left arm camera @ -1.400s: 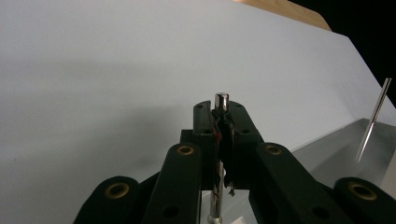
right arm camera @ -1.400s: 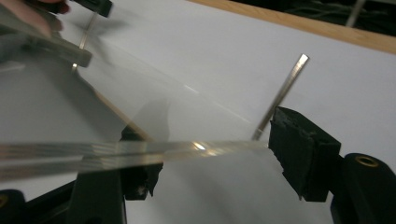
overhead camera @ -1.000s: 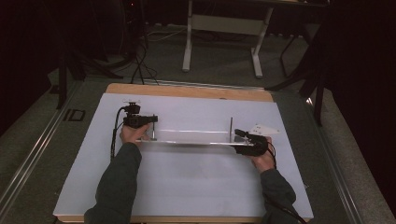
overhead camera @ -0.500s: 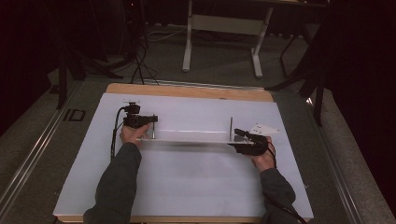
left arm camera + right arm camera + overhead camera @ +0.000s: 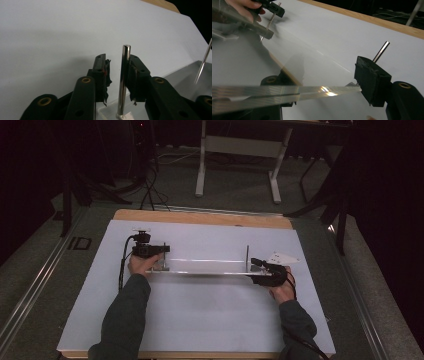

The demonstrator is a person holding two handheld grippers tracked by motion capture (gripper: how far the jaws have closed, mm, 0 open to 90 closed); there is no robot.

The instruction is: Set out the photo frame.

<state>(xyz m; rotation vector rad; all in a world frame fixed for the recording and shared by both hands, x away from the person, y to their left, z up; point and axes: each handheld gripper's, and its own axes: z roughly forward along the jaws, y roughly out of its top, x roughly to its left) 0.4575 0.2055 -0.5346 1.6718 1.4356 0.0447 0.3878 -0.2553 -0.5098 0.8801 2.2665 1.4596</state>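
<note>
High view is showing the desk (image 5: pixel 200 320) carrying a clear plate (image 5: pixel 205 267) near its middle. Left gripper (image 5: pixel 117 72) is sitting apart around one metal pin (image 5: pixel 123 82). Right gripper (image 5: pixel 322 87) is clamping the plate's edge; lifting seems barely begun.

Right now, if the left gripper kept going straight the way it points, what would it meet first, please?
The upright metal rod standing on the clear plate: it already sits between the left gripper's open jaws, so going on would likely run it deeper against them. Exact depth is unclear.
</note>
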